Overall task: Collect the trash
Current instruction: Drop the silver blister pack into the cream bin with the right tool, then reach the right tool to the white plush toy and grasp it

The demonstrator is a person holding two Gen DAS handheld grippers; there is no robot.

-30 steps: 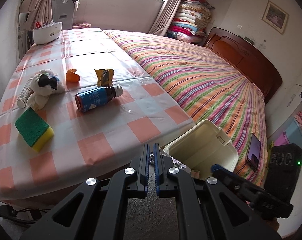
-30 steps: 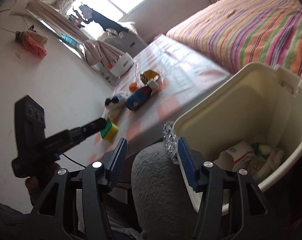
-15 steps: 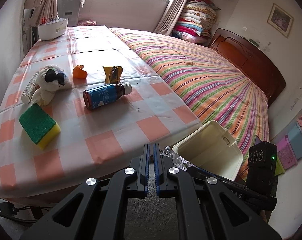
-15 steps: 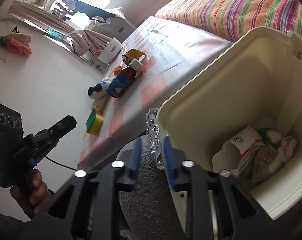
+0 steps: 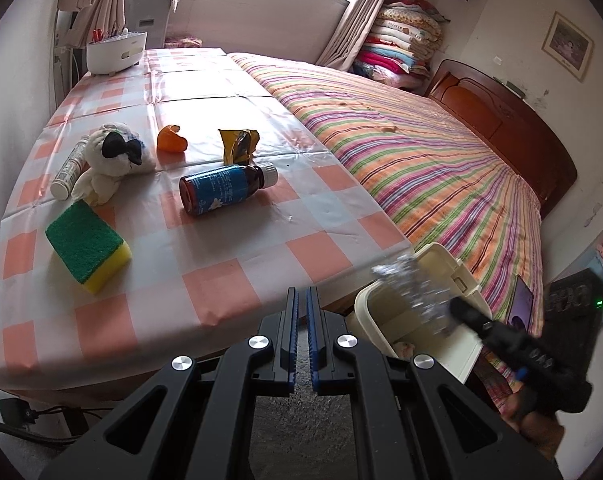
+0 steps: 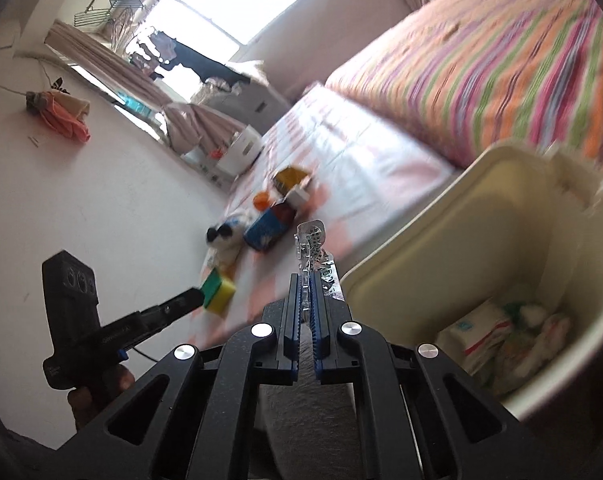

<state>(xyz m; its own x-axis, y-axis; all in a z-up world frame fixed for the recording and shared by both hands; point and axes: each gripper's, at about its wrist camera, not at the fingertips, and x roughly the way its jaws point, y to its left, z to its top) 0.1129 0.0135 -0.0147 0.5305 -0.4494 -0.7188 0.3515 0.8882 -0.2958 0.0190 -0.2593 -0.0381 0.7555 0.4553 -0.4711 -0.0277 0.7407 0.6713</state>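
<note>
My right gripper point(image 6: 306, 280) is shut on a silver foil blister pack point(image 6: 314, 249) and holds it up beside the rim of the cream trash bin point(image 6: 513, 216). In the left wrist view the pack point(image 5: 411, 286) hangs blurred over the bin point(image 5: 449, 276). Paper and wrapper trash point(image 6: 501, 332) lies in the bin. My left gripper point(image 5: 302, 296) is shut and empty, just off the table's front edge. A yellow crumpled wrapper point(image 5: 238, 144) and an orange peel piece point(image 5: 171, 140) lie on the checked table point(image 5: 205, 280).
Also on the table are a blue-labelled brown bottle point(image 5: 225, 188), a green and yellow sponge point(image 5: 87, 252), a plush toy point(image 5: 109, 160), a white tube point(image 5: 68, 168) and a white container point(image 5: 115, 52). A striped bed point(image 5: 421, 160) lies to the right.
My right gripper closed on the blister pack and lifted it from beside the bin to above its rim. My left gripper rose slightly and stayed shut.
</note>
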